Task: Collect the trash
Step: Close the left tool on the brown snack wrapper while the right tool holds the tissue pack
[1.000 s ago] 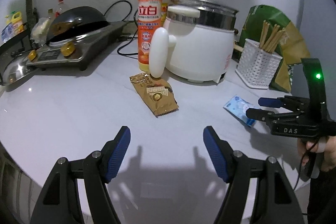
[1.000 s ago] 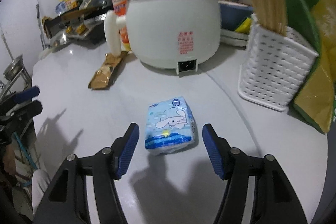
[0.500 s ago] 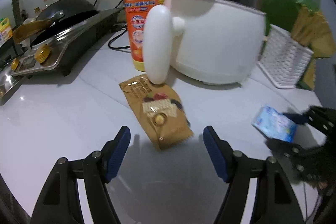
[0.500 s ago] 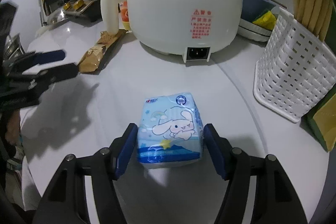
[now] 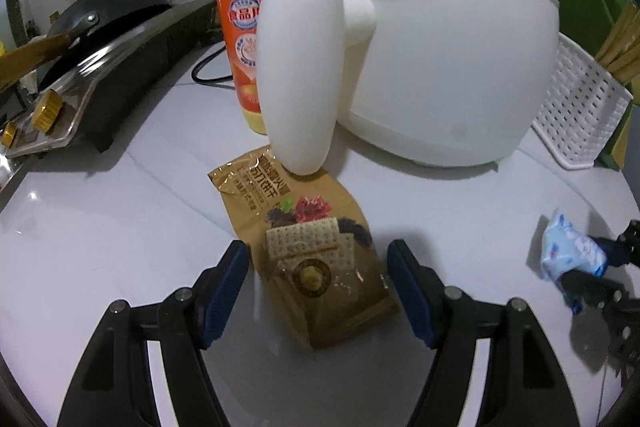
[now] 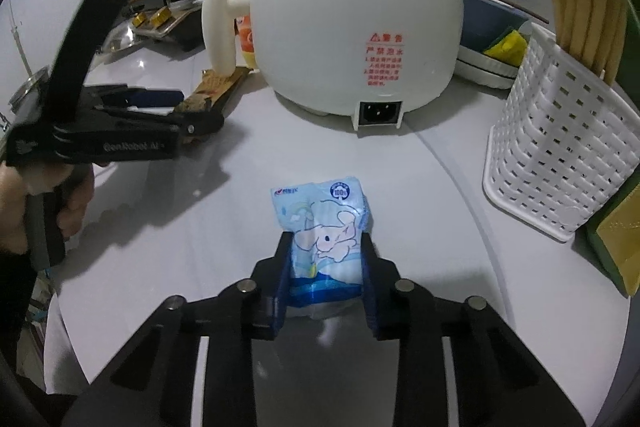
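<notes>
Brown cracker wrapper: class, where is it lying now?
Left wrist view: the brown foil cracker wrapper lies on the white counter between the left claw, below the white cooker's handle.

Glossy foil wrapper (image 5: 316, 259) on smooth white countertop (image 5: 100, 247).

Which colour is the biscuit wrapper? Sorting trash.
Golden brown biscuit wrapper, clearest in the left wrist view.

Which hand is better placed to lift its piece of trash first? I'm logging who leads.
Right. The right gripper is closing on the blue tissue pack, pads already squeezing it. The left gripper only straddles the brown biscuit wrapper, jaws wide.
</notes>
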### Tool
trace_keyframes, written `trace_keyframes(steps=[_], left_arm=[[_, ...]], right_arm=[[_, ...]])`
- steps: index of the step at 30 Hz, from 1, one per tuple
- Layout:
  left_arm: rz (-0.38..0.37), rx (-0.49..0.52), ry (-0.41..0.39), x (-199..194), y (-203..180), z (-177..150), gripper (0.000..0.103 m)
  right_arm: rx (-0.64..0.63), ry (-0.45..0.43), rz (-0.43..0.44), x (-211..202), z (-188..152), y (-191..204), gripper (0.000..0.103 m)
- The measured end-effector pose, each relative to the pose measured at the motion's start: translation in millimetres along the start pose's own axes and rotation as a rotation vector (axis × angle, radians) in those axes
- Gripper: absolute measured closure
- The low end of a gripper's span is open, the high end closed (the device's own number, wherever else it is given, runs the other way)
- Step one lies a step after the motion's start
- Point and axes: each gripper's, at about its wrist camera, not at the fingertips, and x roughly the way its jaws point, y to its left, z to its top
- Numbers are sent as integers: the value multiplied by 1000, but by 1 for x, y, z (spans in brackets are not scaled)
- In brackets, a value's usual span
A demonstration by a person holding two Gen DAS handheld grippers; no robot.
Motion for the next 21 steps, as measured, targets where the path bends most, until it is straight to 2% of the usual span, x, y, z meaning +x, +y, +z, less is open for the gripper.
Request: trace_keyframes(steps=[3, 7, 10, 15, 21], left_arm=[[-2, 10, 1, 2, 3, 1, 31], [-10, 16, -10, -1, 5, 0, 60], [7, 21, -21, -5, 7, -3, 76], [12, 13, -41, -13, 12, -8, 86], [8, -7, -64, -33, 18, -18, 89]], right_arm=[[10, -6, -2, -3, -1, -3, 77], [23, -34, -13, -11, -1, -6, 77], [33, -50, -24, -17, -1, -7, 77], [40, -67, -36, -24, -3, -8, 79], [50, -93, -36, -41, -10, -1, 79]])
